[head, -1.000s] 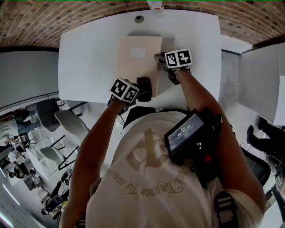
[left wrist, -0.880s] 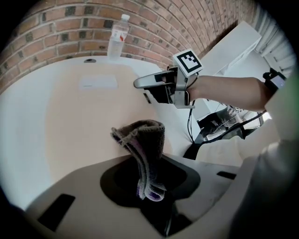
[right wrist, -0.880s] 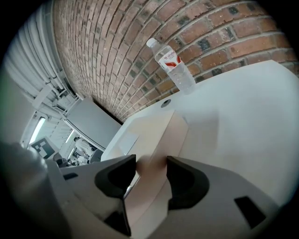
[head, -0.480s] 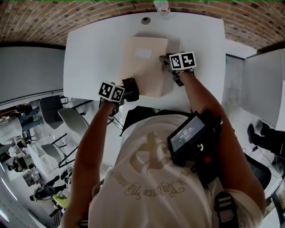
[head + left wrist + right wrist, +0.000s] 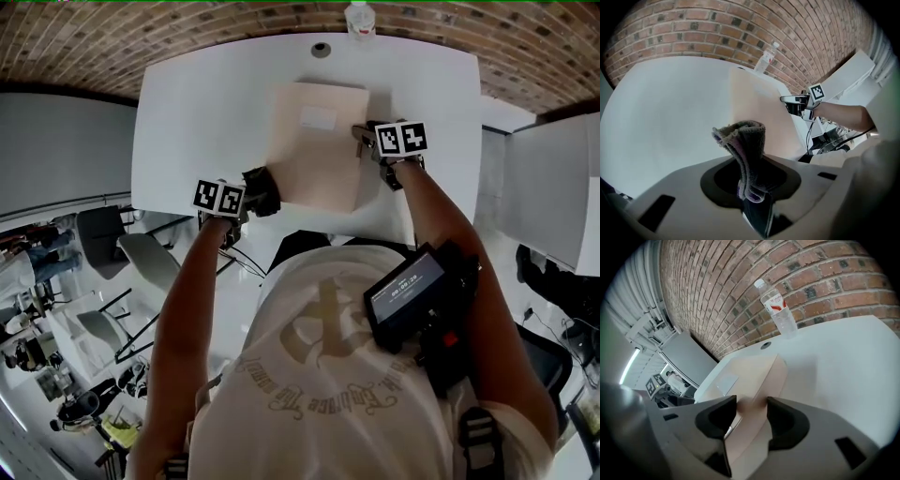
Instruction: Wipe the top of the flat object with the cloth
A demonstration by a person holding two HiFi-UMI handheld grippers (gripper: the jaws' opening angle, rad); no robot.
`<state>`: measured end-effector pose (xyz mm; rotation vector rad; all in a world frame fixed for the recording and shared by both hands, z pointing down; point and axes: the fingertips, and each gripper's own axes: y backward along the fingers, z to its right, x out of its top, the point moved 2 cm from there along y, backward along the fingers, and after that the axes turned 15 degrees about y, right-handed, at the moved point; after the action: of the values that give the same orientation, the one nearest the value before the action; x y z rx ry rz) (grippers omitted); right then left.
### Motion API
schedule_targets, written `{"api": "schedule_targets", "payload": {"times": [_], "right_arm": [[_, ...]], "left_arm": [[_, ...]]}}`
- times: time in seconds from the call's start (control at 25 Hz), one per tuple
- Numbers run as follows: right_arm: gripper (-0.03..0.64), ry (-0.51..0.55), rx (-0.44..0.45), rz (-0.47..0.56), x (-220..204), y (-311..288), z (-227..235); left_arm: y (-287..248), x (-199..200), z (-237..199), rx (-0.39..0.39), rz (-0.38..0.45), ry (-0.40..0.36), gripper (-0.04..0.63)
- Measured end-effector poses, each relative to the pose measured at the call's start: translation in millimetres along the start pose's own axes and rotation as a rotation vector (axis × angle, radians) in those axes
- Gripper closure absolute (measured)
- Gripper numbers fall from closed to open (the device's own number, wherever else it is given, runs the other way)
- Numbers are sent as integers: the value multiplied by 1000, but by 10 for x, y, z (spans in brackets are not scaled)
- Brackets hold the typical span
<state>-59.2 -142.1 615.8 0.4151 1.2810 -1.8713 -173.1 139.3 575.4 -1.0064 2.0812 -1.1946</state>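
Observation:
A flat beige box point(image 5: 317, 150) with a pale label lies on the white table point(image 5: 197, 112). My left gripper point(image 5: 251, 195) is shut on a dark folded cloth point(image 5: 262, 191), just off the box's near left corner. In the left gripper view the cloth point(image 5: 744, 143) sticks up between the jaws, with the box point(image 5: 757, 108) ahead to the right. My right gripper point(image 5: 363, 134) is at the box's right edge. In the right gripper view the jaws close on that edge of the box point(image 5: 750, 376).
A clear water bottle point(image 5: 777, 310) with a red label stands at the table's far edge by the brick wall, beyond a round cable hole point(image 5: 321, 49). Chairs point(image 5: 150, 262) stand to the left below the table. A grey cabinet point(image 5: 553, 178) is to the right.
My left gripper has carried the cloth leftward along the box's near edge and off its left corner. The right gripper has stayed at the box's right edge.

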Motion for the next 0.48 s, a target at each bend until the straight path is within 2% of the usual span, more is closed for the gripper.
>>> {"api": "schedule_targets", "payload": {"times": [0.24,0.48], "right_arm": [[402,10,-37,-26,17,-12,-4],[407,45,-72,-70,19,-52,16]], "left_arm": [[122,49,-335,-91,39,79,488],[210,185,-781,-93,102,125,492]]}}
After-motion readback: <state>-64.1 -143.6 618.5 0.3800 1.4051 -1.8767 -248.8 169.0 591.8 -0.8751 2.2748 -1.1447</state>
